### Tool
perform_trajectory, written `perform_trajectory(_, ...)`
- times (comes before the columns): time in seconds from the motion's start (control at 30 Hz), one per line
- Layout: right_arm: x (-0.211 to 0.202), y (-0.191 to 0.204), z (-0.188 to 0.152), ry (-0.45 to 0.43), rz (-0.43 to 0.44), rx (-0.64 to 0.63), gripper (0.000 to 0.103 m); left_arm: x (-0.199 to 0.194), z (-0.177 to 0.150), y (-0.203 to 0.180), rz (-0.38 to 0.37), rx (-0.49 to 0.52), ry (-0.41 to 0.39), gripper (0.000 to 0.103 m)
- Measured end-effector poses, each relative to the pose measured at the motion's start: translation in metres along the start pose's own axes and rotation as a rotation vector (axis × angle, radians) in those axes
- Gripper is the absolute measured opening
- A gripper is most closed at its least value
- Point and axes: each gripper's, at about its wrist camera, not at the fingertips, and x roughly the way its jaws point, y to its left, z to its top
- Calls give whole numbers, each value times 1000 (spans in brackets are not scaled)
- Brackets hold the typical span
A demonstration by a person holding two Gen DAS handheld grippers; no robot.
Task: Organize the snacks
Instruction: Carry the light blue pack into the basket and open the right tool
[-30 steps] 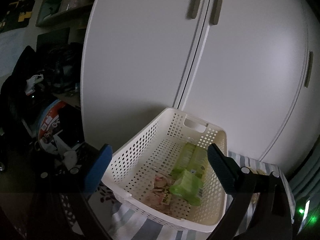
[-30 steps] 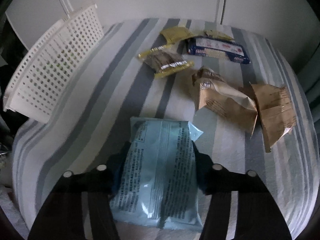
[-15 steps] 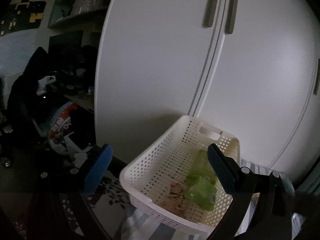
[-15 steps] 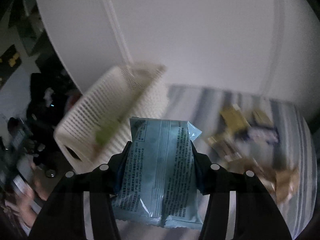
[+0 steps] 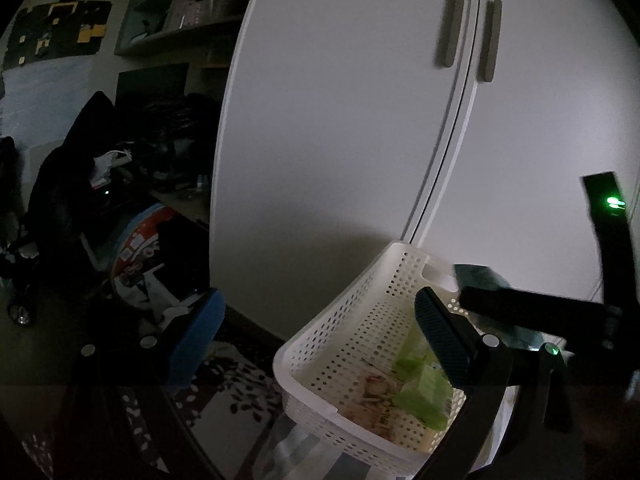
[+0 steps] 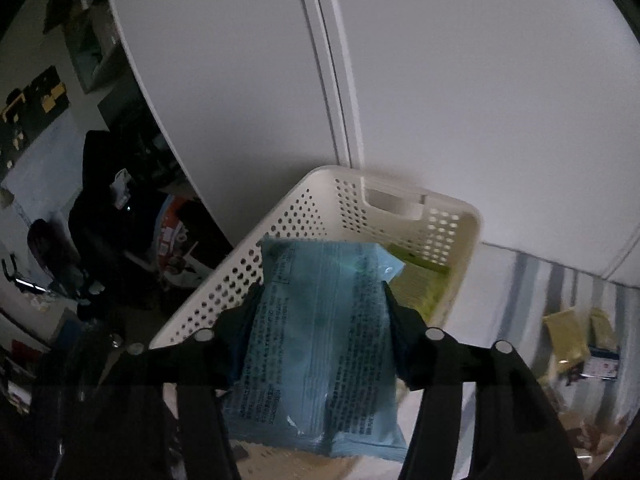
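Pale-blue plastic snack packet (image 6: 320, 344), pinched in my right gripper (image 6: 320, 312) jaws above the white perforated plastic basket (image 6: 460, 216); left gripper (image 5: 320, 332) jaws spread, empty. Releasing early, I risk it catching the rim and falling outside.

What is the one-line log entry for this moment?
right gripper: shut on blue packet | position: over white basket | left gripper: open, empty | basket: green packets
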Motion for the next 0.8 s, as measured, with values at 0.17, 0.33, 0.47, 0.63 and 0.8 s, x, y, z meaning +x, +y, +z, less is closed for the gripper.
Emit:
perform_trajectory(0.17, 1, -5, 3, -12, 8, 10, 65, 0, -1, -2, -3, 5, -1, 97)
perform_trajectory(0.33, -4, -24, -5, -17, -14, 50, 65, -3, -3, -8, -12, 28, -4, 97)
perform_trajectory(0.47, -8, -40, -16, -13, -31, 75, 65, -3, -6, -16, -23, 52, -3, 97)
perform_trajectory(0.63, -15, -58, -27, -11, -51, 106, 65, -4, -8, -24, -41, 71, -3, 97)
perform_trajectory(0.8, -28, -75, -34, -25, -80, 129, 77, -7, -9, -31, -61, 86, -7, 97)
